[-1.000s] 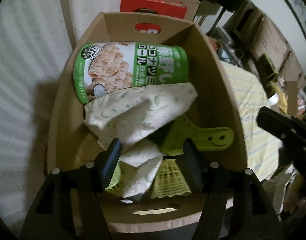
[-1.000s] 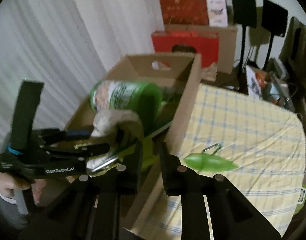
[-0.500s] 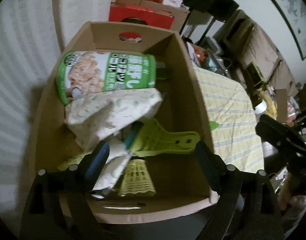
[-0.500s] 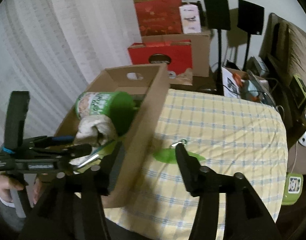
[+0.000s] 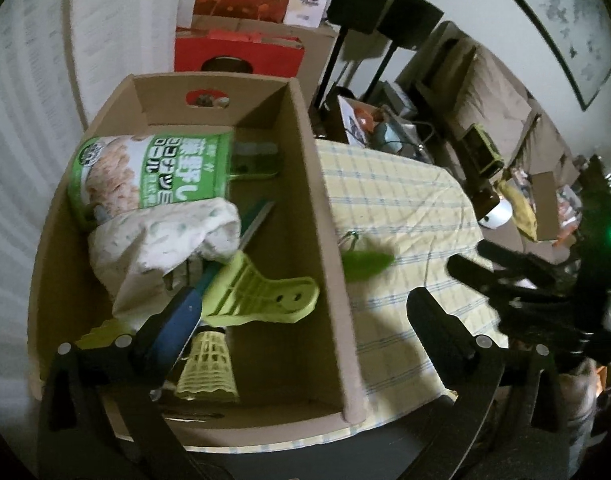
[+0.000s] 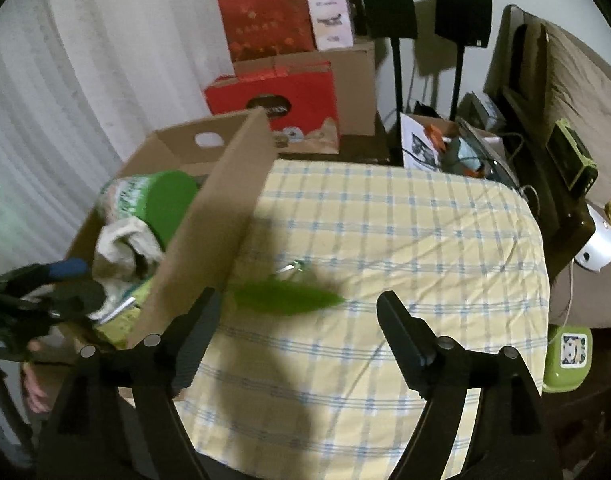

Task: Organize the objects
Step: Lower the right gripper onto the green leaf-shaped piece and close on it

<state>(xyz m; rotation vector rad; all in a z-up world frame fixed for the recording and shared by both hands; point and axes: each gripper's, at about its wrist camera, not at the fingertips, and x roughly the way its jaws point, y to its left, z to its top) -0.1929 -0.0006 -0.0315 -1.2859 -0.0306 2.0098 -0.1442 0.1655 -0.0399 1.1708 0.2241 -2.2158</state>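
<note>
An open cardboard box holds a green snack can, a patterned cloth, a lime plastic scoop and a yellow shuttlecock. My left gripper hovers above the box's near right corner, jaws opening wide with nothing gripped. A green leaf-shaped item with a metal ring lies on the yellow checked tablecloth, just right of the box. My right gripper hangs over it, jaws opening. The leaf shows between the fingertips, and the pads are clear of it.
Red gift boxes and brown cartons stand behind the table. Two black speaker stands rise at the back. Right of the table are clutter, a white round device and a small green box. The other gripper hangs over the cloth.
Left gripper drew back and up from the cloth in the box, its jaws spreading. Right gripper swung right from the box's edge over the leaf, going from nearly shut to wide.
</note>
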